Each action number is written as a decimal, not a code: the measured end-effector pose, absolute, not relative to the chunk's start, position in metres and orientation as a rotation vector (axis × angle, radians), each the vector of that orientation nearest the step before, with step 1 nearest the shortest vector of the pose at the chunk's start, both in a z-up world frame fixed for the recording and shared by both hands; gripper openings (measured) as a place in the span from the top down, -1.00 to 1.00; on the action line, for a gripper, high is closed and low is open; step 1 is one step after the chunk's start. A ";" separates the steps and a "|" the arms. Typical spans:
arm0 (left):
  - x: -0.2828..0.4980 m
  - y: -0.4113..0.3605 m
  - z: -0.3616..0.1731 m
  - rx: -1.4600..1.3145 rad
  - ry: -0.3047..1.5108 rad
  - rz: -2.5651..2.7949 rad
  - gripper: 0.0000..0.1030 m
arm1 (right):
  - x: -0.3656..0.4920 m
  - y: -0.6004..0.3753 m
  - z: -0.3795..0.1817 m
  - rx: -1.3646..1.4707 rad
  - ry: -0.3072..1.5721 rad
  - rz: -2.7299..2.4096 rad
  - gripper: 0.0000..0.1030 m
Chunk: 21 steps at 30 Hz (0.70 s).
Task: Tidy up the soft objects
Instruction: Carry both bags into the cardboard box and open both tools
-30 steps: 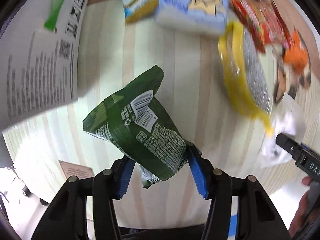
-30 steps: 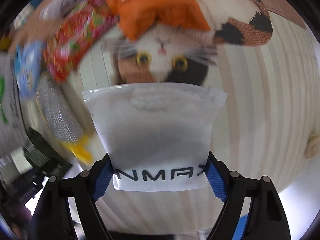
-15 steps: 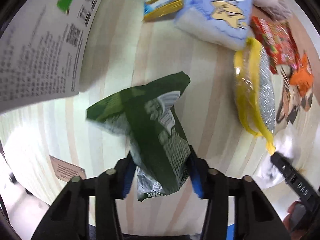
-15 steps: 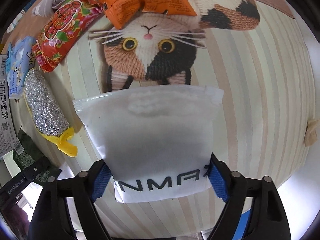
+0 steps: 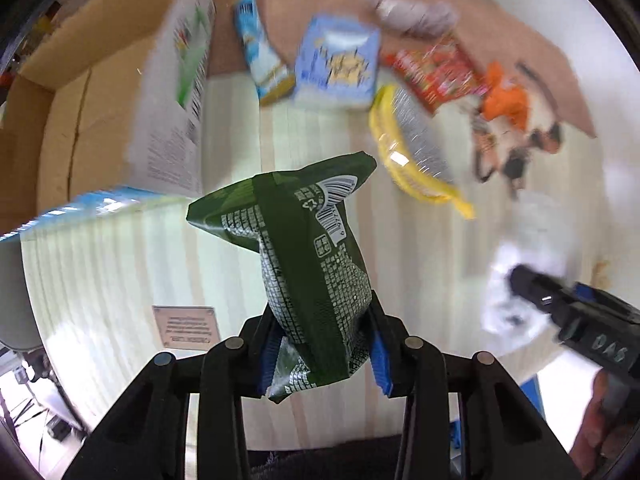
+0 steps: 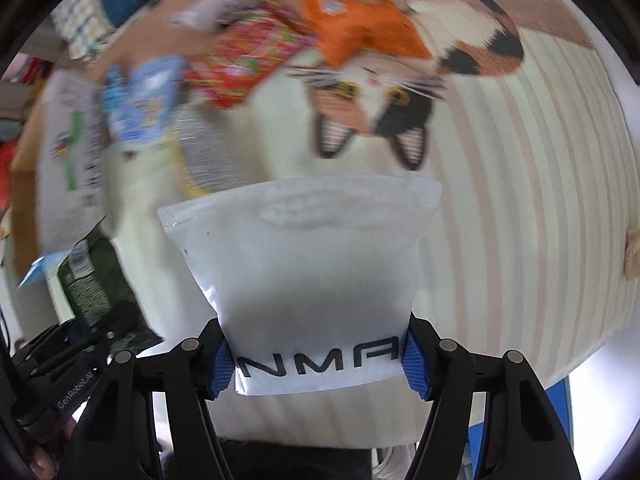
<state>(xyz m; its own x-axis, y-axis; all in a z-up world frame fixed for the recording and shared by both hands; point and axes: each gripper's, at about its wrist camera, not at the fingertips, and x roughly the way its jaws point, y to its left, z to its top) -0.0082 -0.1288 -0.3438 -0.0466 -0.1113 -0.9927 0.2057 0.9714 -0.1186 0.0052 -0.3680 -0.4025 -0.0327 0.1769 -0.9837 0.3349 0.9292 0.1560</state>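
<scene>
Green snack bag (image 5: pixel 316 264) pinched between the closing left gripper (image 5: pixel 324 354) pads, dangling ahead of it over the striped surface (image 5: pixel 120 272). White pouch (image 6: pixel 308 276) squeezed in the closing right gripper (image 6: pixel 320 364), cat print (image 6: pixel 384 92) and blurry snack packs (image 6: pixel 248 56) further out beyond.

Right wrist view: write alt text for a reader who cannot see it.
The right tool, its jaws closing, grips a white pouch above a striped mat with a cat picture. Blurred snack packets lie beyond; at left, the left tool holds a green bag.
</scene>
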 end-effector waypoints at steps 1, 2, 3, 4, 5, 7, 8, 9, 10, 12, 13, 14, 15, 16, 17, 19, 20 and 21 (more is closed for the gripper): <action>-0.010 -0.118 -0.329 0.060 1.570 -0.271 0.32 | 0.004 -0.359 -0.393 0.403 1.597 -0.100 -0.35; -0.008 -0.110 -0.314 0.055 1.540 -0.278 0.32 | 0.007 -0.352 -0.390 0.404 1.586 -0.078 -0.34; 0.008 -0.098 -0.291 0.051 1.516 -0.283 0.32 | 0.007 -0.343 -0.380 0.408 1.567 -0.047 -0.34; 0.015 -0.088 -0.265 0.042 1.484 -0.288 0.32 | 0.009 -0.336 -0.375 0.411 1.550 -0.025 -0.34; 0.028 -0.079 -0.244 0.039 1.459 -0.292 0.32 | 0.013 -0.327 -0.365 0.410 1.527 0.005 -0.34; 0.057 -0.066 -0.208 0.024 1.415 -0.296 0.32 | 0.036 -0.318 -0.328 0.411 1.489 0.053 -0.34; 0.072 -0.060 -0.197 0.020 1.399 -0.298 0.32 | 0.044 -0.307 -0.315 0.412 1.467 0.080 -0.34; 0.083 -0.046 -0.186 0.012 1.382 -0.302 0.32 | 0.059 -0.295 -0.303 0.410 1.448 0.100 -0.34; 0.100 -0.044 -0.182 0.010 1.377 -0.305 0.32 | 0.064 -0.287 -0.285 0.409 1.428 0.116 -0.34; 0.135 -0.025 -0.178 0.002 1.377 -0.316 0.32 | 0.089 -0.263 -0.257 0.397 1.397 0.138 -0.34; 0.148 -0.013 -0.181 0.002 1.386 -0.321 0.32 | 0.101 -0.248 -0.252 0.403 1.384 0.143 -0.34; 0.162 0.002 -0.184 -0.003 1.395 -0.317 0.32 | 0.115 -0.234 -0.250 0.404 1.378 0.148 -0.34; 0.174 0.010 -0.189 0.001 1.408 -0.324 0.32 | 0.128 -0.221 -0.248 0.407 1.378 0.149 -0.34; 0.190 0.024 -0.197 0.001 1.430 -0.326 0.32 | 0.143 -0.208 -0.247 0.417 1.376 0.146 -0.34; 0.204 0.040 -0.200 -0.013 1.451 -0.319 0.32 | 0.159 -0.190 -0.250 0.409 1.376 0.134 -0.34; 0.237 0.066 -0.210 -0.028 1.507 -0.344 0.32 | 0.182 -0.166 -0.253 0.400 1.377 0.109 -0.34; 0.248 0.076 -0.219 -0.033 1.529 -0.350 0.32 | 0.198 -0.148 -0.259 0.393 1.387 0.098 -0.34; 0.262 0.089 -0.231 -0.042 1.555 -0.359 0.32 | 0.203 -0.131 -0.253 0.394 1.393 0.092 -0.34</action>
